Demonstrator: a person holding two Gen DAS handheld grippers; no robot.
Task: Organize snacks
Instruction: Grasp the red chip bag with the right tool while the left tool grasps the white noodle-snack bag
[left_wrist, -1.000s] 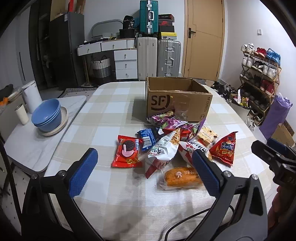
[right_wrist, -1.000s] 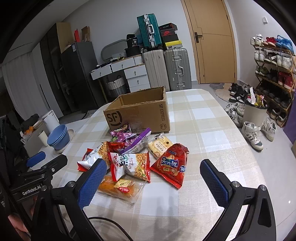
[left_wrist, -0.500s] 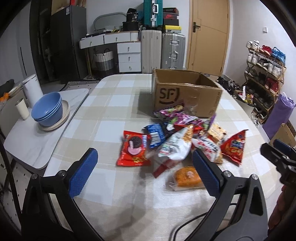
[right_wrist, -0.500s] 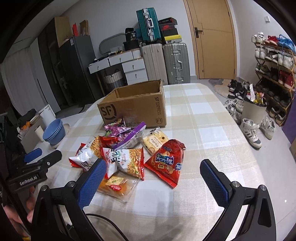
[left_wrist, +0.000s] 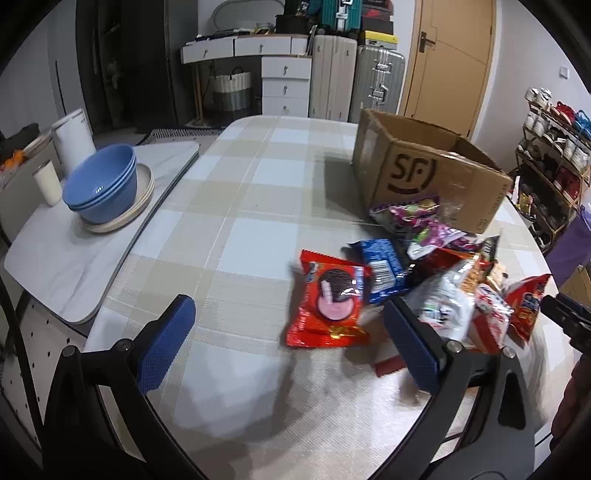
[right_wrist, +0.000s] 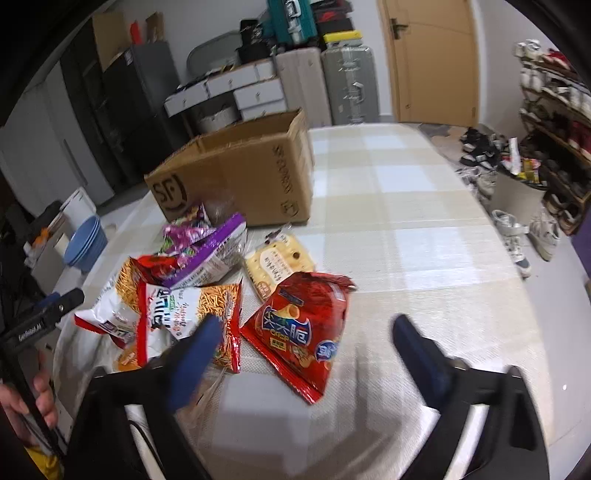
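- Left wrist view: left gripper over the checked tablecloth, jaws spread wide, nothing pinched. Its blue pads straddle bare cloth and the lower edge of the red cookie packet; no contact visible.
- Blue packet lies just beside the red cookie packet, partly overlapping it; behind them a purple wrapper at the foot of the cardboard box.
- Cardboard box stands open-topped on the table, behind the snack pile; contents cannot be seen.
- Stacked blue bowls on a plate on the side counter, well apart from the snacks, with a white cup beside them.
- Right wrist view: right gripper pointed down at the pile, jaws closing. Red chip bag lies between them, pads not touching it.
- Left pad of that gripper sits in front of the noodle snack bag; image blurred there.
- Yellow cracker packet just behind the red chip bag, near the box.
- Left edge of this view: a hand on the other gripper's handle.
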